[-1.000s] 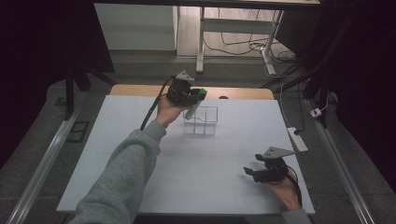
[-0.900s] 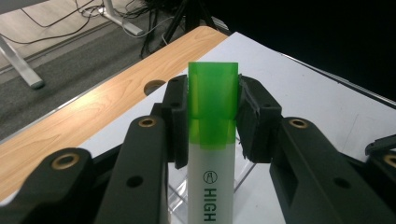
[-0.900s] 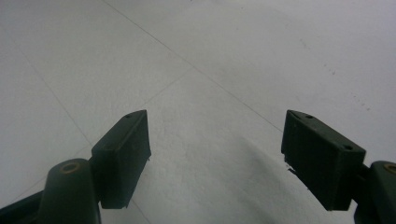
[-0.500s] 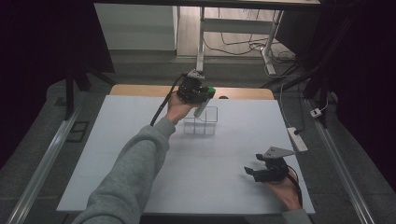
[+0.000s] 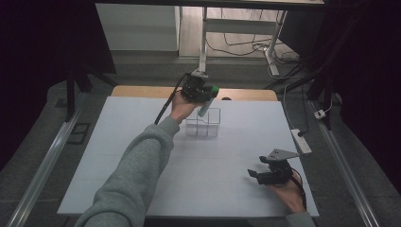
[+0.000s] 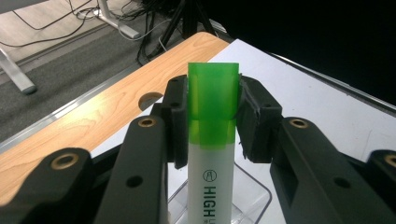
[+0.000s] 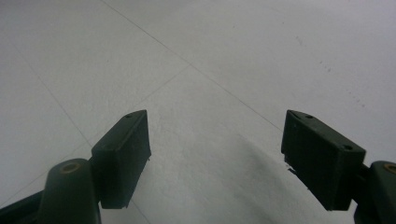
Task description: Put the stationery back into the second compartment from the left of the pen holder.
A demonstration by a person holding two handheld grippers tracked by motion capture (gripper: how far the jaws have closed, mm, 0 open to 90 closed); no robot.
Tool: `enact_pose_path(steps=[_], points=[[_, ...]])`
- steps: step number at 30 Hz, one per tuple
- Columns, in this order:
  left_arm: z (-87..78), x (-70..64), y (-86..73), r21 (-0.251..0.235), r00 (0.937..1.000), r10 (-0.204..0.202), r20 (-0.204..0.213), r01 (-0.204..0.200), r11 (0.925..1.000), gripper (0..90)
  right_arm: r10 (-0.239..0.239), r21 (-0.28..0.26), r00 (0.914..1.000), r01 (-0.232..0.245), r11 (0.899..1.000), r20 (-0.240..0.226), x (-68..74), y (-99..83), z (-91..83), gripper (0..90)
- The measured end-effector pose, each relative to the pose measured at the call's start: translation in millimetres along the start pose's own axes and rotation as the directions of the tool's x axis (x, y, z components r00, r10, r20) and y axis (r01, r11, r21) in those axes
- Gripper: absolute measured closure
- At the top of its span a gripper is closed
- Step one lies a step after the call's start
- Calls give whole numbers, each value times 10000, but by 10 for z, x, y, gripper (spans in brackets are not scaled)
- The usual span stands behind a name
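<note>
A white highlighter with a green cap (image 6: 212,121) is clamped between the jaws of my left gripper (image 6: 212,116), cap pointing away from the camera. From above, that left gripper (image 5: 204,97) hangs over the far side of a clear plastic box (image 5: 203,124), with the highlighter (image 5: 206,104) slanting down toward it. The box's rim (image 6: 252,191) lies just under the pen in the left gripper view. My right gripper (image 5: 257,171) rests low at the near right of the white table, open, nothing between its jaws (image 7: 217,158).
The white mat (image 5: 142,142) covers most of a wooden table whose bare strip (image 5: 142,91) with a round hole (image 6: 150,99) runs along the far edge. A power strip (image 5: 301,141) lies at the right edge. Desk legs and cables stand beyond the table.
My left gripper has carried the highlighter rightward and toward the far side, from left of the clear box to above it. The right gripper has stayed put.
</note>
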State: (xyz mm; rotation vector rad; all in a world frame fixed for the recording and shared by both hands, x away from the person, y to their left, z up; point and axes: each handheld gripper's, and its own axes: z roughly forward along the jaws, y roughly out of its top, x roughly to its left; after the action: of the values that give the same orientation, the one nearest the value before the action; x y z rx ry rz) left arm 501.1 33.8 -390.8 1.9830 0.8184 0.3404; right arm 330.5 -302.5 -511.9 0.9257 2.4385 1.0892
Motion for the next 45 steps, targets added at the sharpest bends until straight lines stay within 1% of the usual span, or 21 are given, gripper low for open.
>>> enact_pose_path(steps=[4,5,7,8,10,13,16,18,19,21,23,30,32,37,40,41,45], points=[[27,18,-33,193,10000,-61,-49,62,9998,650,13,2,10000,-13,10000,7,0,-2,-1,231],[34,23,-40,251,10000,-75,18,75,9997,617,24,15,10000,-24,10000,1,1,-3,0,231],[47,17,-52,474,9999,45,-134,-38,9989,503,7,39,10000,-7,10000,7,3,-2,0,231],[42,16,-59,522,9998,115,-132,-108,9986,482,2,45,10000,-2,10000,8,4,-3,-1,231],[31,19,-70,543,10000,82,23,-83,9985,455,-3,36,10000,3,10000,25,5,-2,-4,231],[3,23,-85,614,9998,67,186,-78,9981,430,-10,8,10000,10,10000,22,9,-1,-9,231],[-45,29,-101,579,9995,41,305,-58,9983,421,-13,18,10000,13,10000,13,9,-2,-8,232],[-81,36,-116,629,9992,64,401,-90,9980,414,-3,27,10000,3,10000,9,10,-2,-6,231],[-102,38,-125,696,9992,126,372,-152,9975,408,-22,22,10000,22,10000,5,9,-3,-6,231],[-150,43,-155,701,9993,201,326,-223,9973,406,-14,23,10000,13,10000,10,12,-2,-7,231],[-198,51,-194,646,9993,138,359,-161,9978,406,-22,28,10000,22,10000,11,15,-2,-8,231],[-418,66,-372,591,9988,194,454,-220,9980,408,-47,-1,10000,47,10000,44,21,1,-15,231],[-495,65,-439,624,9989,302,356,-324,9975,412,-48,-4,10000,48,10000,40,23,2,-17,231],[-692,83,-628,721,9996,258,130,-267,9970,417,-65,-9,10000,65,10000,66,26,4,-26,231],[-816,87,-752,731,9997,224,88,-230,9971,419,-48,-24,10000,48,10000,76,24,2,-31,231],[-854,88,-800,810,9999,158,68,-163,9966,422,-46,-20,10000,46,10000,77,22,1,-31,231],[-971,82,-950,867,10000,66,29,-68,9962,420,-33,-19,10000,33,10000,88,16,-1,-31,231]])
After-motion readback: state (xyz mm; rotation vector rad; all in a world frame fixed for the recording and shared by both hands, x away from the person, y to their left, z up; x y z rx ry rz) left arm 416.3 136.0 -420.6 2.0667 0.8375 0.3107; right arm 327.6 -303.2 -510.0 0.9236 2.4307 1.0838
